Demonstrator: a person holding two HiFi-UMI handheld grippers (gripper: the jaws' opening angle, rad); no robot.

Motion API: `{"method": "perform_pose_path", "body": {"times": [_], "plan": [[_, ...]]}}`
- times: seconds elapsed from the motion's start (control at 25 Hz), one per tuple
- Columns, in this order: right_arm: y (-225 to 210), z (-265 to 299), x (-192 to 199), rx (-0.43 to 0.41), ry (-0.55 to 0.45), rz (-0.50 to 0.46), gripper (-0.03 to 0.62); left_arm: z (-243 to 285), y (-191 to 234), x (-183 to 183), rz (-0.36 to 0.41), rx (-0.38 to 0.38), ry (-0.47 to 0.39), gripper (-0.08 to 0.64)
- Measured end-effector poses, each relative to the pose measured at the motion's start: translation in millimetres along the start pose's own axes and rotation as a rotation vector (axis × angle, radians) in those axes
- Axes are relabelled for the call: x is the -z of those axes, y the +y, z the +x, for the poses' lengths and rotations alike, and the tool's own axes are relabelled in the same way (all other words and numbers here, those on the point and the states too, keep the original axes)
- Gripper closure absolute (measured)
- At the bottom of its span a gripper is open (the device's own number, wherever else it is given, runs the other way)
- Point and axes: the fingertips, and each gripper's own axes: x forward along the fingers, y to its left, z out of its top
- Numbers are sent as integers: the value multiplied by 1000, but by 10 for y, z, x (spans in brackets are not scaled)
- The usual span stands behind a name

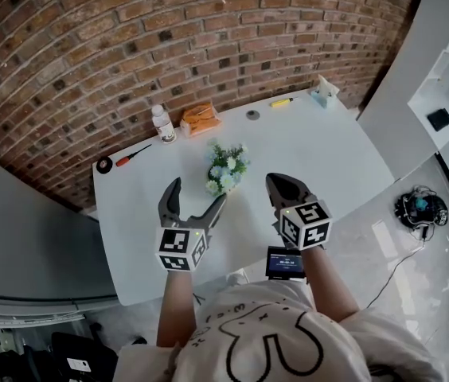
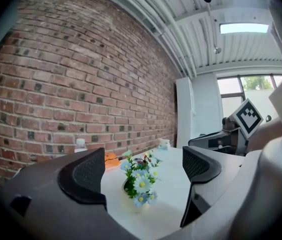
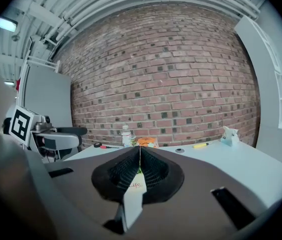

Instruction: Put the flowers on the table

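A brick wall (image 1: 208, 22) runs behind the bench (image 1: 328, 146). Along the bench's far edge, from left to right, lie a black round roll (image 1: 104, 165), a red-handled screwdriver (image 1: 133, 156) just beside it, an upright clear bottle (image 1: 163, 123), an orange packet (image 1: 200, 118) near the bottle, a small grey disc (image 1: 253, 115), a yellow pen (image 1: 282, 101) and a pale blue-white object (image 1: 324, 92) at the far right corner. A small device with a lit screen (image 1: 286, 263) sits at the near edge. To the right stands a white cabinet (image 1: 447, 78). On the floor beside it lies a tangle of cables (image 1: 420, 208).
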Motion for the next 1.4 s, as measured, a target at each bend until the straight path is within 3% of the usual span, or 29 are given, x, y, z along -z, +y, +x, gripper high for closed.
{"method": "perform_pose_path", "body": {"times": [0.2, 0.24, 0.32, 0.48, 0.64, 1.4], "plan": [[158, -40, -139, -43, -18, -105, 574, -162, -64, -164, 78, -8, -17, 81], [194, -50, -166, -51, -22, -131, 574, -200, -42, -203, 85, -29, -32, 130], [248, -76, -220, -59, -33, -180, 574, -270, 5, -291, 92, -68, -70, 363], [275, -118, -331, -55, -64, -224, 574, -337, -5, -445, 92, -59, -135, 546], [244, -152, -419, -44, -91, -227, 574, -382, 65, -559, 39, -65, -186, 549], [282, -281, -621, -72, -159, -314, 574, -347, 34, -782, 76, -75, -221, 551]]}}
